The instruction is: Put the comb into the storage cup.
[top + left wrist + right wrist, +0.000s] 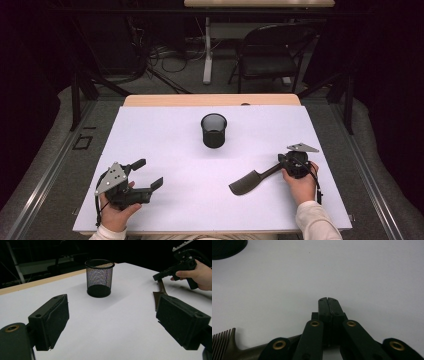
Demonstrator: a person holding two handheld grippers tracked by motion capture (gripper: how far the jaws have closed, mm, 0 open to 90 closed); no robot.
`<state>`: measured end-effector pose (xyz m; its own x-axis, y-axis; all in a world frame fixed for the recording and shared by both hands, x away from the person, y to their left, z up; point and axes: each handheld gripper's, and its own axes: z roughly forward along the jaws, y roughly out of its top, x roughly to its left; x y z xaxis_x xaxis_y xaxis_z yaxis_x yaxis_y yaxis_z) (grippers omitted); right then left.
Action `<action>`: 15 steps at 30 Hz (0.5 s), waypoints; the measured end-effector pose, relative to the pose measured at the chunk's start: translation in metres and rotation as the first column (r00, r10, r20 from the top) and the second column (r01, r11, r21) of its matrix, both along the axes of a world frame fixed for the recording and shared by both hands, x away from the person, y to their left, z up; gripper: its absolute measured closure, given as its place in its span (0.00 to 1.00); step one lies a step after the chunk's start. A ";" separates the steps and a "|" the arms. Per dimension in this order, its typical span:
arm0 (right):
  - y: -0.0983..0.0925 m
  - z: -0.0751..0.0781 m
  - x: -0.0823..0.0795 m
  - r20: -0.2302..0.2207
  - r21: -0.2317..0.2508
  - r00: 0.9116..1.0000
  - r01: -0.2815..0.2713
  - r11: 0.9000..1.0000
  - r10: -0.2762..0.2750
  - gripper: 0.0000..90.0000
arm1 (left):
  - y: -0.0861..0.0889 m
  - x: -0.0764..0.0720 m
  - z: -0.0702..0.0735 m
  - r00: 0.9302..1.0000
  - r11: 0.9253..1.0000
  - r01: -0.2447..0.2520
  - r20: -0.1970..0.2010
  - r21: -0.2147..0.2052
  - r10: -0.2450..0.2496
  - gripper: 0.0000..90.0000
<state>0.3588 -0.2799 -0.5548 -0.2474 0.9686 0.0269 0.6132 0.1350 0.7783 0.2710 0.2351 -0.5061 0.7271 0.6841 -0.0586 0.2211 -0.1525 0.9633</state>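
High view: cup (214,130) mid-bench (165,125), nothing blocking
Left tongs (147,173): released
Right tongs (328,305): clenched empty, comb (246,183) beneath

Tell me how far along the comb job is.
Nothing looks done: the mesh cup stands empty. In hand: the comb lies on the table, with the right tongs shut at its handle, grip unclear. The left tongs are open. Left: lifting the comb, probably into the mesh cup.

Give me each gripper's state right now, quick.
Left gripper: open, holding nothing.
Right gripper: shut, nothing seen between the jaws; the comb lies beside it.
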 end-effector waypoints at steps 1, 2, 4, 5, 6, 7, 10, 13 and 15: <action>0.000 0.000 0.000 0.000 0.000 1.000 0.000 1.000 0.000 1.00 | 0.000 0.000 0.000 1.000 1.000 0.000 0.000 0.000 0.000 0.13; 0.000 0.000 0.000 -0.004 -0.001 1.000 0.001 1.000 -0.001 1.00 | 0.000 0.000 0.000 1.000 1.000 0.000 0.000 0.000 0.000 0.13; 0.000 0.000 0.000 -0.007 -0.003 1.000 0.001 1.000 -0.001 1.00 | 0.000 0.000 0.000 1.000 1.000 0.000 -0.001 -0.001 0.000 0.13; 0.000 0.000 0.000 -0.007 -0.003 1.000 0.001 1.000 -0.001 1.00 | 0.000 0.000 0.000 1.000 1.000 0.000 -0.001 -0.001 0.000 0.13; 0.000 0.000 -0.001 -0.007 0.000 1.000 0.006 1.000 -0.006 1.00 | 0.000 0.000 0.000 1.000 1.000 0.000 -0.001 -0.001 0.000 0.13; -0.001 0.000 -0.001 -0.005 0.001 1.000 0.006 1.000 -0.006 1.00 | 0.000 0.000 0.000 1.000 1.000 0.001 0.000 0.000 -0.001 0.13; -0.002 0.000 -0.001 -0.015 0.005 1.000 0.005 1.000 -0.005 1.00 | 0.000 0.000 0.000 1.000 1.000 0.001 0.001 0.000 -0.001 0.13; -0.002 0.000 -0.002 -0.027 0.000 1.000 0.005 1.000 -0.005 1.00 | 0.000 0.000 0.000 1.000 1.000 -0.006 0.000 0.002 0.006 0.13; -0.002 0.000 -0.002 -0.033 -0.002 0.999 0.004 1.000 -0.004 1.00 | 0.000 0.000 0.000 1.000 1.000 -0.006 0.000 0.000 0.006 0.13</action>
<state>0.3568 -0.2819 -0.5552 -0.2424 0.9696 0.0336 0.6392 0.1335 0.7574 0.2712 0.2355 -0.5061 0.7227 0.6886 -0.0590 0.2223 -0.1509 0.9632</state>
